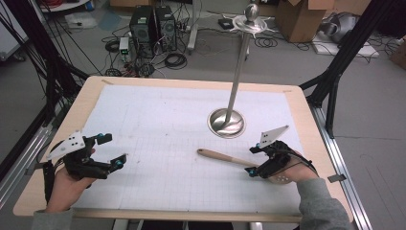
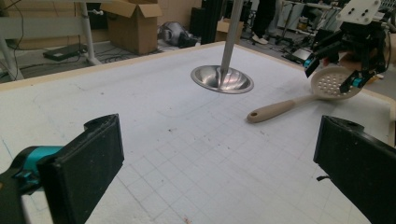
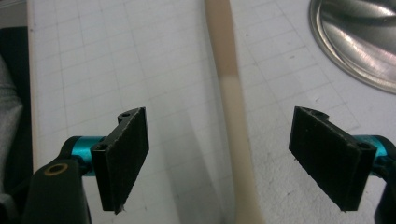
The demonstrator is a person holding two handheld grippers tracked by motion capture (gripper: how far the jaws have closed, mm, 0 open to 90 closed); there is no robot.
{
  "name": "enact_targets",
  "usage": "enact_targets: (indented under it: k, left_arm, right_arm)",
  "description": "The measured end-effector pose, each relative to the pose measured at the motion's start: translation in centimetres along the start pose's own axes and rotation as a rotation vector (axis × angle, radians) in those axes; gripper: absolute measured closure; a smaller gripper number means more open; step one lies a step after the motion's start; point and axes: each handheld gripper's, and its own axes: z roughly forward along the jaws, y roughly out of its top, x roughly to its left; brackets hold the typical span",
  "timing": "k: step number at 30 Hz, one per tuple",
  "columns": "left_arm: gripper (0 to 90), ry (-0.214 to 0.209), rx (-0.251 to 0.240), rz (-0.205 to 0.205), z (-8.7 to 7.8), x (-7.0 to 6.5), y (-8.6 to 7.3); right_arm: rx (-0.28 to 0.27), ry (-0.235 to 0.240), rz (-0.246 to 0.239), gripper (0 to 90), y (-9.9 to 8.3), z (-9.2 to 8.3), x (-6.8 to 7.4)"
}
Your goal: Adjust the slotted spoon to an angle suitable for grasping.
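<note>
Right gripper (image 1: pixel 252 161) hovering with jaws apart astride the slotted spoon (image 1: pixel 225 158), pads not touching its handle; spoon lying on the desk (image 1: pixel 158 124) near the metal stand (image 1: pixel 227 122). Left gripper (image 1: pixel 115 151) resting open, well apart

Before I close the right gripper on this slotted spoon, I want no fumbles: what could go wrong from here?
The right gripper stands open astride the slotted spoon's handle, pads not touching it. The handle is slim and rounded, so it may roll or slip out as the jaws close. The perforated head is off to one side, so a grip here may let the spoon tip. The steel stand's base lies close by, and a swung handle could knock it.
</note>
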Motion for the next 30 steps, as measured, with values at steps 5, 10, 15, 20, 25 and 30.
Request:
enact_targets:
  k: [5, 10, 15, 20, 25, 30]
  left_arm:
    - [2.0, 0.003, -0.002, -0.006, -0.2, 0.0, -0.1]
    - [2.0, 0.004, 0.003, -0.004, -0.2, 0.0, -0.2]
    - [2.0, 0.001, 0.005, -0.005, -0.2, 0.0, -0.2]
    - [2.0, 0.003, 0.008, -0.003, -0.1, 0.0, -0.3]
    - [2.0, 0.001, 0.008, -0.004, -0.1, 0.0, -0.3]
    - [2.0, 0.002, 0.012, -0.004, -0.1, 0.0, -0.3]
  right_arm:
    - [0.066, -0.005, -0.008, 22.8, -0.1, 0.6, -0.5]
    - [0.108, -0.011, -0.014, 28.7, -0.2, 0.9, -0.8]
    - [0.152, -0.011, -0.012, 35.7, -0.3, 1.2, -0.9]
    - [0.18, -0.01, -0.017, 41.6, -0.4, 1.5, -1.1]
    - [0.205, -0.008, -0.006, 47.2, -0.4, 1.8, -1.3]
    - [0.231, -0.02, -0.01, 53.6, -0.5, 1.9, -1.3]
